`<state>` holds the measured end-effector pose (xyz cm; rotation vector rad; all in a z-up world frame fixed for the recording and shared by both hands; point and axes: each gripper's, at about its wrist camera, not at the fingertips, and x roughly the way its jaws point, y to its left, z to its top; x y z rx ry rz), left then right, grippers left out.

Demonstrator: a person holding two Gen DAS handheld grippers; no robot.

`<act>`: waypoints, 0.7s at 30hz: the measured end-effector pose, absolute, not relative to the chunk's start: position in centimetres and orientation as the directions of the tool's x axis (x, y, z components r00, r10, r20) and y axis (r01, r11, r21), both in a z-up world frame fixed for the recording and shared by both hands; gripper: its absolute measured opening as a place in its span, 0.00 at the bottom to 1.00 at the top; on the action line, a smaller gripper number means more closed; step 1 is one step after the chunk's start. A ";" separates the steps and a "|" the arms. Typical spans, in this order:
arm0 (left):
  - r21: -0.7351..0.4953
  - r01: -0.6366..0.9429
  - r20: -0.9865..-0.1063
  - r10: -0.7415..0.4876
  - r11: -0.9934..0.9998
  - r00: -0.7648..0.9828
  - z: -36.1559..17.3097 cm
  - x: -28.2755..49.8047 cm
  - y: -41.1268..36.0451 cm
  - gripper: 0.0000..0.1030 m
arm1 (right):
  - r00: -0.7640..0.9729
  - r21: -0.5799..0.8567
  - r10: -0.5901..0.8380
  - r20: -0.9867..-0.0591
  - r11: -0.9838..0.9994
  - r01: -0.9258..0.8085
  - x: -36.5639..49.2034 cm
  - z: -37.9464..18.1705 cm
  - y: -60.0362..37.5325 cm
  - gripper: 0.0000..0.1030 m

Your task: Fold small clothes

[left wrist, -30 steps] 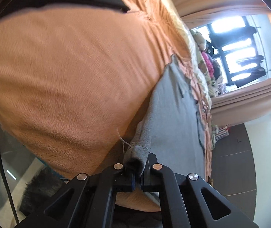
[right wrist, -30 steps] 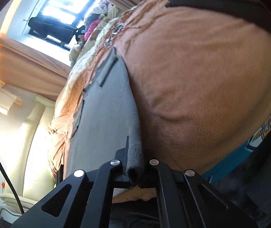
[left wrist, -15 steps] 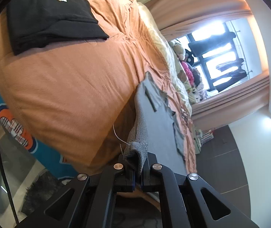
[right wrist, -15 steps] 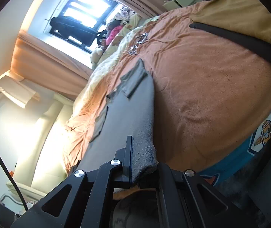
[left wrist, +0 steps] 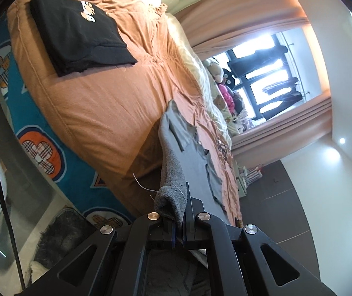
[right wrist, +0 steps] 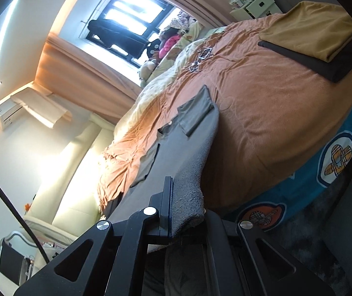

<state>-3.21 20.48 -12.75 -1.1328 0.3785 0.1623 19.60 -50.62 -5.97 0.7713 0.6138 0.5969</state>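
A grey garment (left wrist: 176,157) (right wrist: 176,157) with short sleeves is stretched between my two grippers, lifted at the near end above the orange bed cover (left wrist: 102,103) (right wrist: 262,103). My left gripper (left wrist: 179,218) is shut on one near corner of its hem. The other near corner sits in my right gripper (right wrist: 185,219), which is shut on it. The far end with the sleeves and collar still lies on the bed. A loose thread hangs from the hem in the left wrist view.
A folded black garment (left wrist: 77,27) with a paw print lies on the bed. A folded mustard and black pile (right wrist: 319,34) lies at the other side. Soft toys (left wrist: 221,91) line the window side. A blue patterned sheet (left wrist: 40,143) covers the bed's edge above the dark floor.
Both grippers have risen and pulled back from the bed with the grey garment's hem in them, so more of the bed and room shows now. The garment hangs stretched and lifted.
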 end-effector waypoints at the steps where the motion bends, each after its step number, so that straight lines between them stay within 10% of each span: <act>1: -0.853 -0.312 -0.370 -0.064 0.419 0.927 -12.7 -3.7 20.4 0.02 | 0.672 0.776 0.686 -0.277 0.573 -0.264 19.5 -6.0 -50.6 0.00; 21: -0.879 -0.210 -0.261 -0.064 0.429 0.963 -9.4 -6.9 20.0 0.02 | 0.681 0.774 0.702 -0.206 0.543 -0.325 20.4 -6.1 -52.6 0.00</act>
